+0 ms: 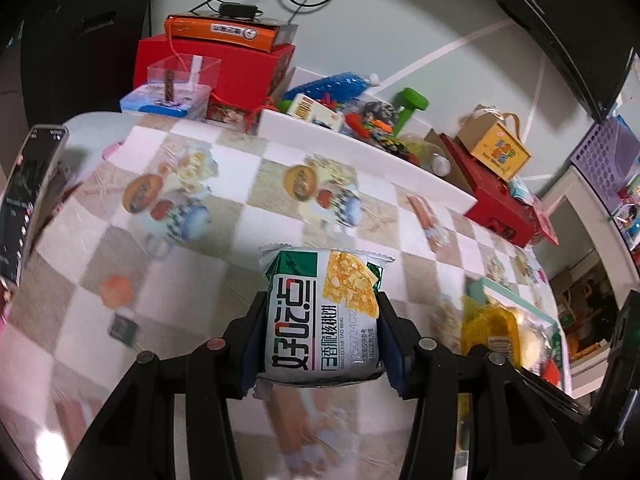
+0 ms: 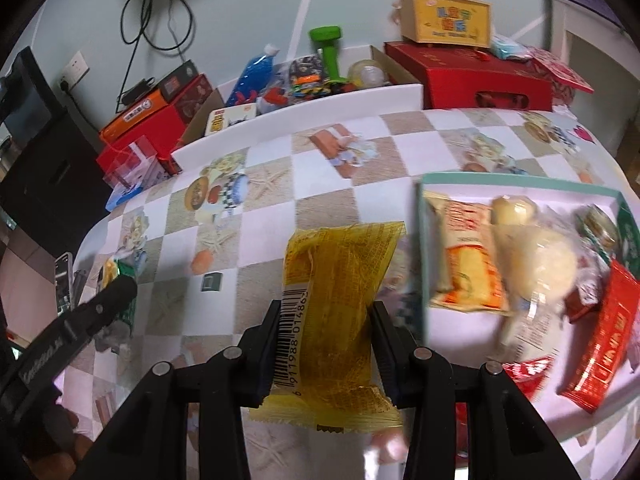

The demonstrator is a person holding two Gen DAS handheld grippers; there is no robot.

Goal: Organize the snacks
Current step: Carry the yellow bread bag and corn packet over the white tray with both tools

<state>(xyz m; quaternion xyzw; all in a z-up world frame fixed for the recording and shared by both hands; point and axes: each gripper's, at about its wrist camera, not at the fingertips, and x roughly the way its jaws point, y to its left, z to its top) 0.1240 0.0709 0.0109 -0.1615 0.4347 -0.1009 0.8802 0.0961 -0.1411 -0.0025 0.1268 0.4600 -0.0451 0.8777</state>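
Above the checkered tablecloth (image 1: 192, 240): left gripper (image 1: 322, 324) clenched on one green-and-white walnut-cake packet (image 1: 322, 316), right gripper (image 2: 325, 344) clenched on one yellow translucent snack packet (image 2: 336, 320), both packets held clear of the table. Just right of the yellow packet: one teal-rimmed tray (image 2: 520, 180), already carrying one orange-and-cream packet (image 2: 468, 256), one pale wrapped bun (image 2: 536, 264), one red packet (image 2: 600, 352), perhaps more, blurred. Best lowered flat into a bare patch, one packet after the other, released only once resting, without crushing.

Green/white pkt (image 1: 322, 316); yellow pkt (image 2: 332, 320); checkered cloth (image 1: 240, 208).
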